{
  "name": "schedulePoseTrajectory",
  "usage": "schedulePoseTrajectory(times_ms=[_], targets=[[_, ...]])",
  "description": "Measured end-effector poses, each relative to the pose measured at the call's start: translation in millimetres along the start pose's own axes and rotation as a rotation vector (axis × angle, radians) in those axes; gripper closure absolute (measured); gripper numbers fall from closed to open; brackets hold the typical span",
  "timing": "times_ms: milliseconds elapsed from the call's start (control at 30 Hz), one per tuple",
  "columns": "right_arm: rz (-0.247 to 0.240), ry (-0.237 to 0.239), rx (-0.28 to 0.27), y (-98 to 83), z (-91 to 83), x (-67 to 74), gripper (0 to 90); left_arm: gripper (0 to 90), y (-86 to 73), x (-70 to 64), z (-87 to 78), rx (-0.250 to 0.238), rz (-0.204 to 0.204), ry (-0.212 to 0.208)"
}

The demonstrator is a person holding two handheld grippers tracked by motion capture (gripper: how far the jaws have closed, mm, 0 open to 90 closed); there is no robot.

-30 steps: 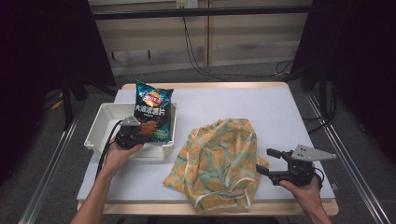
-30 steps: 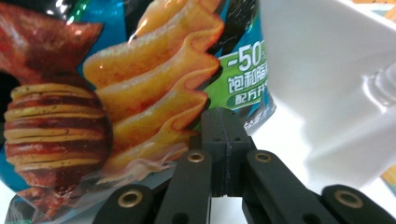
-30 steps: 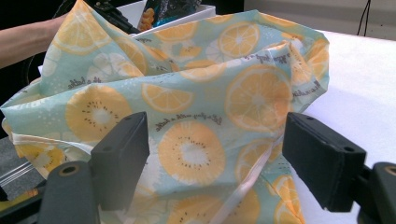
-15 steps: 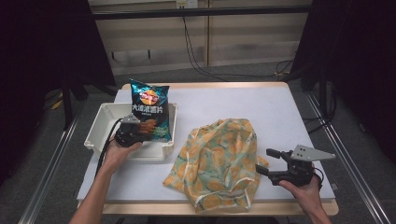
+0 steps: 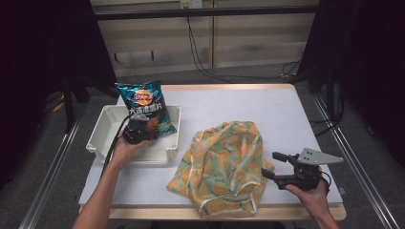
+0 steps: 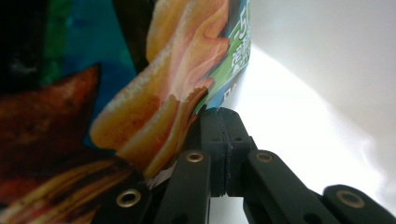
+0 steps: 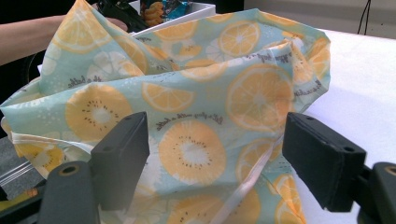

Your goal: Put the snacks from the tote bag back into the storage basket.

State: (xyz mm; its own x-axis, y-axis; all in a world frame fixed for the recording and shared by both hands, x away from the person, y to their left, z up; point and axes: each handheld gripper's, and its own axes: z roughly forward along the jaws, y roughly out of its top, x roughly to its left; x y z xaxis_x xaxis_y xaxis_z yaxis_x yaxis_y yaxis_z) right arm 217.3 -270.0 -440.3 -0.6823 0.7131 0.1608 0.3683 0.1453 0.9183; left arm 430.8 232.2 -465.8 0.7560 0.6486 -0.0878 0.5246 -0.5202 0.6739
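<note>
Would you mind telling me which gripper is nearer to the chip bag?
Left. The left gripper is shut on the chip bag over the white bin; the right gripper sits open beside the orange-print bag.

The chip bag (image 5: pixel 145 106) is glossy printed foil or plastic film, its crinkled skin catching highlights, while the tray (image 5: pixel 104 125) beside it looks like smooth, off-white moulded plastic. The orange-slice bag (image 5: pixel 224 167) is thin, matt woven cloth with soft folds and a pale stitched hem tape. Both grippers' jaws are matt black plastic with small brass-coloured rivets, and the table (image 5: pixel 267 109) has a flat, matt white top with a wood-look edge.
</note>
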Motion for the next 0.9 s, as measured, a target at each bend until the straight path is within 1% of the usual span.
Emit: schedulePoseTrajectory(times_ms=[33, 100, 167, 200, 233, 267, 300, 333, 367, 433, 467, 500, 533, 567, 633, 733, 767, 800, 833, 867, 900], targets=[[0.001, -0.003, -0.001, 0.1, -0.3, -0.2, 23.0, 89.4, -0.7, -0.1, 0.0, -0.008, -0.004, 0.0], [0.003, -0.003, -0.003, 0.1, -0.6, -0.6, 23.0, 89.1, -2.2, 1.9, -4.0, 0.017, -0.003, 0.006], [0.002, -0.004, -0.003, 0.0, -1.1, -0.6, 23.0, 88.2, -6.7, 4.9, -8.9, 0.011, -0.027, 0.006], [0.003, -0.003, -0.004, 0.0, -1.2, -0.7, 22.9, 87.8, -9.4, 5.9, -11.4, 0.004, -0.027, 0.016], [0.003, -0.004, -0.003, 0.0, -1.2, -0.7, 22.8, 87.9, -11.7, 7.0, -14.4, 0.007, -0.033, 0.006], [0.003, -0.004, -0.003, 0.0, -1.1, -0.7, 22.8, 87.8, -14.1, 8.0, -17.1, 0.002, -0.033, 0.018], [0.004, -0.003, -0.002, -0.1, -0.8, -0.6, 22.8, 87.9, -15.7, 8.1, -18.5, -0.002, -0.046, 0.015], [0.003, -0.003, 0.001, -0.1, -0.6, -0.5, 22.8, 87.9, -18.4, 10.1, -22.7, -0.004, -0.055, 0.024], [0.001, -0.002, -0.001, 0.1, 0.2, -0.1, 22.8, 87.9, -19.9, 11.0, -24.0, -0.016, -0.06, 0.023], [-0.001, -0.001, 0.0, 0.4, 0.2, 0.3, 22.8, 88.3, -22.2, 12.2, -28.0, -0.016, -0.058, 0.02], [0.0, -0.001, -0.001, 0.6, 0.1, 0.5, 22.8, 88.3, -23.3, 12.9, -30.7, -0.008, -0.058, 0.032], [0.0, -0.001, 0.0, 0.6, 0.2, 0.3, 22.8, 88.7, -24.3, 13.5, -32.1, -0.015, -0.07, 0.046], [0.003, 0.0, -0.001, 0.4, 0.6, 0.2, 22.8, 88.8, -25.7, 17.0, -33.1, -0.005, -0.069, 0.05], [0.002, -0.001, 0.002, 0.1, 1.0, 0.1, 22.7, 89.3, -26.3, 18.0, -32.5, -0.003, -0.085, 0.065], [0.0, -0.003, 0.005, -0.5, 1.9, 0.0, 22.7, 89.9, -27.5, 22.7, -30.4, 0.019, -0.1, 0.076], [0.0, -0.001, 0.006, -0.5, 2.5, 0.4, 22.8, 89.9, -27.2, 25.0, -26.1, 0.044, -0.093, 0.103], [-0.001, -0.002, 0.005, -0.4, 2.2, 0.4, 22.7, 89.9, -27.4, 24.9, -24.3, 0.028, -0.113, 0.105], [0.002, -0.003, 0.003, -0.4, 2.1, 0.3, 22.8, 89.8, -27.0, 26.8, -23.7, 0.035, -0.119, 0.106], [0.001, -0.002, 0.004, -0.6, 2.0, 0.0, 22.8, 89.9, -26.2, 28.1, -24.0, 0.042, -0.114, 0.115], [0.003, -0.004, 0.005, -0.8, 1.8, 0.0, 22.7, 89.8, -26.0, 28.6, -23.3, 0.031, -0.129, 0.12], [0.002, -0.002, 0.004, -1.0, 1.7, -0.2, 22.7, 89.7, -25.8, 30.6, -23.3, 0.033, -0.135, 0.111]])
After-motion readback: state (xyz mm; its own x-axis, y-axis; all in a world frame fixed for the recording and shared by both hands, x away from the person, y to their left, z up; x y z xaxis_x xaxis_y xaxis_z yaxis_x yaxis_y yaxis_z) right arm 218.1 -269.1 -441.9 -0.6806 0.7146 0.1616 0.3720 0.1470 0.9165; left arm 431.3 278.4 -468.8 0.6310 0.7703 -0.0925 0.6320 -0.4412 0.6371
